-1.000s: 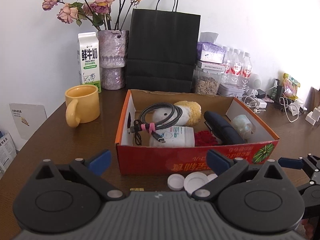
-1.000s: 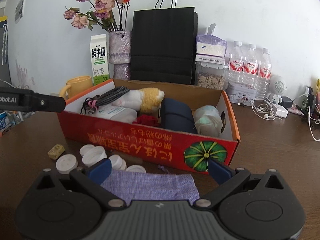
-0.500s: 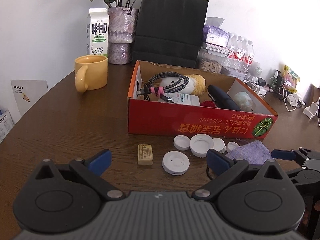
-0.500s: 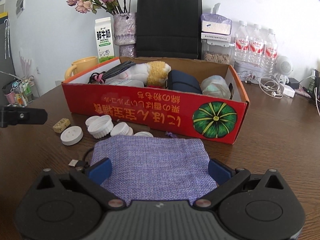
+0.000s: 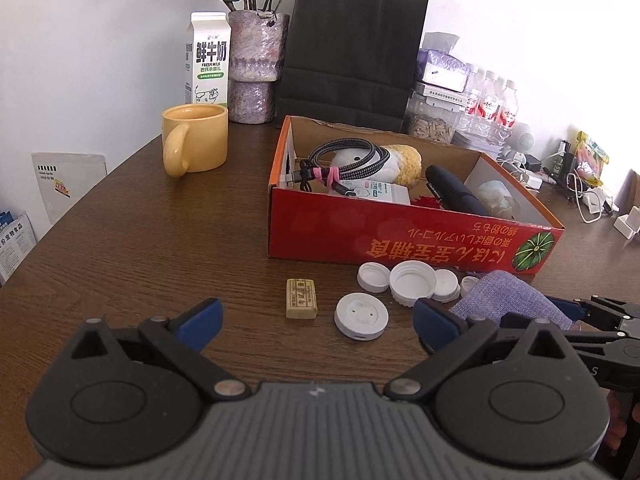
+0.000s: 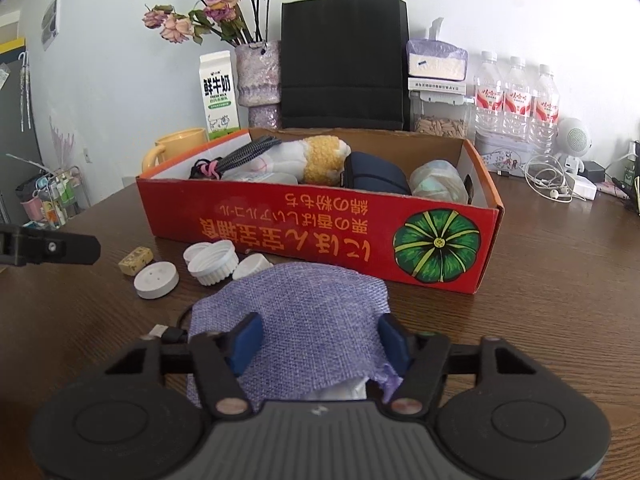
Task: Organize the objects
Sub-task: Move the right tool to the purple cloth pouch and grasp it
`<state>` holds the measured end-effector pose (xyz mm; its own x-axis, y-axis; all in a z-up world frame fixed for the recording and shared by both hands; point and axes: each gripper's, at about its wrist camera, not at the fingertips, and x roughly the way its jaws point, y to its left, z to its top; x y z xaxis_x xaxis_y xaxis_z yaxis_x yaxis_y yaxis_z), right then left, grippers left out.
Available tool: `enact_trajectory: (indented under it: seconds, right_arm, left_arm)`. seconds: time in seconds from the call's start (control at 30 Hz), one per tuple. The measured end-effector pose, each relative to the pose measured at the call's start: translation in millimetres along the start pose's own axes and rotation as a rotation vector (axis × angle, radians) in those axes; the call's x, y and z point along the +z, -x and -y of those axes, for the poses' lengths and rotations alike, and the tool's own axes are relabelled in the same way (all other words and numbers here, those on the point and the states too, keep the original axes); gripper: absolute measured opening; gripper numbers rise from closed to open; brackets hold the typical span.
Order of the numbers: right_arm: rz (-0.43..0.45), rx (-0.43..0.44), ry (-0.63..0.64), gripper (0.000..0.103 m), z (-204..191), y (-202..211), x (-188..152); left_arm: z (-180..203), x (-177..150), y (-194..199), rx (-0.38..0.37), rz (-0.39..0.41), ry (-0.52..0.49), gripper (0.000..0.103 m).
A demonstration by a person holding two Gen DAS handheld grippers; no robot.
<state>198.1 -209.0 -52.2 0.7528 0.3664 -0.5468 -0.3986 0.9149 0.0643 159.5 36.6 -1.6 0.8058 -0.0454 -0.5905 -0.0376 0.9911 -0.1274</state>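
Note:
A purple cloth pouch (image 6: 304, 304) lies on the table in front of the red cardboard box (image 6: 300, 224). My right gripper (image 6: 320, 340) is closing on it; both pads press its sides and the cloth bulges up between them. A black cable plug (image 6: 168, 332) pokes out from under the pouch. My left gripper (image 5: 316, 318) stands open over bare wood, nothing between its fingers. Just ahead of it lie a tan block (image 5: 301, 298), a white disc (image 5: 362, 316) and several white caps (image 5: 412, 282). The box (image 5: 400, 240) holds a coiled cable, a plush toy and a dark case.
A yellow mug (image 5: 196, 142), a milk carton (image 5: 208, 64), a vase of dried roses (image 5: 256, 56) and a black paper bag (image 5: 348, 52) stand behind the box. Water bottles (image 6: 516, 92) and loose earphone cables (image 6: 552, 184) crowd the back right.
The right jaws have closed in onto the purple pouch, and the cloth has bunched up. The left gripper drew back from the box, bringing the caps and block into view, then held still.

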Motion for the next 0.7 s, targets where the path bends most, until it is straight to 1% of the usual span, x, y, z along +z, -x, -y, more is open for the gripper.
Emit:
enact_trajectory:
  seconds: [0.03, 0.1, 0.17, 0.37, 0.43, 0.5, 0.57, 0.63, 0.7]
  right_arm:
    - [0.007, 0.005, 0.002, 0.049, -0.6, 1.5, -0.1]
    - [0.022, 0.006, 0.007, 0.046, -1.5, 4.5, -0.5]
    - [0.047, 0.014, 0.015, 0.038, -3.0, 9.0, -1.2]
    - [0.095, 0.029, 0.028, 0.029, -5.5, 18.9, -1.3]
    - [0.101, 0.031, 0.024, 0.028, -4.8, 20.4, -0.8]
    - [0.088, 0.027, 0.022, 0.028, -4.3, 19.1, -0.9]
    - [0.066, 0.011, 0.025, 0.033, -4.7, 16.2, -2.0]
    - [0.053, -0.003, 0.029, 0.035, -4.8, 13.7, -2.8]
    - [0.044, -0.005, 0.035, 0.039, -5.1, 12.5, -2.5]
  left_arm:
    - [0.6, -0.1, 0.2, 0.0, 0.0, -0.001, 0.103]
    - [2.0, -0.6, 0.4, 0.002, -0.002, -0.004, 0.103]
    - [3.2, -1.5, 0.5, 0.003, -0.005, -0.007, 0.103]
    - [5.4, -3.5, 0.7, 0.004, -0.013, -0.011, 0.103]
    - [6.0, -4.1, 1.4, 0.005, -0.014, -0.012, 0.103]
    - [6.1, -4.5, 2.2, 0.005, -0.016, -0.011, 0.103]
    - [6.2, -4.9, 2.8, 0.005, -0.016, -0.011, 0.103]
    - [6.1, -5.0, 2.8, 0.005, -0.016, -0.011, 0.103]
    - [5.6, -5.4, 3.1, 0.005, -0.017, -0.011, 0.103]
